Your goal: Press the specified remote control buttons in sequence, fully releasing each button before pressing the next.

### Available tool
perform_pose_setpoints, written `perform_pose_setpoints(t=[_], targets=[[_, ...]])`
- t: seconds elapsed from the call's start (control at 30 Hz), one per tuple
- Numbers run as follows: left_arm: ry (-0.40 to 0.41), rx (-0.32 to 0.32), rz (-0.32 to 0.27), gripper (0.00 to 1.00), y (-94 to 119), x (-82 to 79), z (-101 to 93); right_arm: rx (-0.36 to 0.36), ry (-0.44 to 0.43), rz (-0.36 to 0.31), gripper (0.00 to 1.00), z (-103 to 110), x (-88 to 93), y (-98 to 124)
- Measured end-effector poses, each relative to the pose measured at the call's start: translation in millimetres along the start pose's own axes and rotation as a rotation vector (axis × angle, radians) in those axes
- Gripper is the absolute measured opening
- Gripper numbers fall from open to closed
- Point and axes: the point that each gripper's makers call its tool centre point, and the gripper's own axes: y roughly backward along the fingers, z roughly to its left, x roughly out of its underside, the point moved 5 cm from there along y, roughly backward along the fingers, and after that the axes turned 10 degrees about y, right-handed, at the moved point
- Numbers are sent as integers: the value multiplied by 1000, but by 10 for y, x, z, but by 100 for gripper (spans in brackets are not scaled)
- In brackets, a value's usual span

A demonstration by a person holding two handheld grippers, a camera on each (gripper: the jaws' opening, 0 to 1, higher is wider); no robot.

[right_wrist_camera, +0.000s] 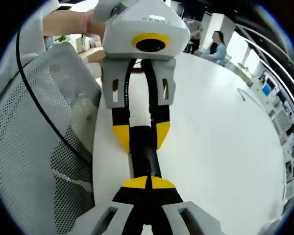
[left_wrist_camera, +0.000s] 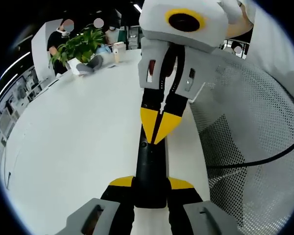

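White round table in an open office, mesh chair against its near edge, one plant at the far edge with people seated beyond.

One remote: black, slim, lying near the table edge by the chair. Its long axis runs straight between your two grippers.

Left gripper: fingers spread, pinching the remote by its sides at your end. You can see the same grip from the right gripper view, yellow tips on either side of the remote.

Right gripper: fingers pressed together, tips touching, sitting over the remote's top face. From the left gripper view those closed tips point down onto the far part of the remote. Contact or just above, cannot tell.

Judgement: left holds, right presses, so right is the pressing tool and it's already on the axis. Any button shift is along the remote's length only. Buttons themselves aren't readable here.
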Motion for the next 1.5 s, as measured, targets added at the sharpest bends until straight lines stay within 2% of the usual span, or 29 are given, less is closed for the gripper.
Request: perform_pose_setpoints(t=[0.2, 0.47, 0.53, 0.67, 0.77, 0.87, 1.07, 1.13, 1.17, 1.27, 1.4, 1.43, 1.5], targets=[[-1, 0, 0, 24, 0, 0, 2, -17, -8, 2, 0, -7, 4, -8], [-3, 4, 3, 24, -1, -1, 3, -32, 48, 41, 0, -13, -18, -26], [-3, 2, 4, 24, -2, -1, 2, -33, 39, 42, 0, -21, -16, -26], [-2, 1, 3, 24, -2, 0, 0, -42, 11, 31, 0, -34, -9, -20], [-2, 1, 3, 24, -4, 0, -2, -78, -97, -2, 0, -58, 1, -7], [-1, 0, 2, 24, -3, 0, -4, -34, -63, 34, 0, -154, 74, -5], [3, 0, -5, 24, -2, 2, 0, -67, -121, -16, 0, -185, -3, -1], [3, -1, -6, 24, -1, 3, -1, -91, -116, 0, 0, -149, -9, -52], [4, -1, -7, 24, 0, 3, -1, -78, -89, 11, 0, -158, -6, -63], [5, -2, -10, 24, 0, 2, 0, -105, -109, 33, 0, -162, -3, -50], [8, -4, -14, 24, -1, 3, -1, -143, -265, 55, 0, -200, 10, -61], [8, -4, -15, 24, -1, 3, -2, -149, -252, 57, 0, -223, 9, -69], [8, -5, -17, 24, -1, 2, -4, -154, -282, 67, 0, -227, 10, -79]])
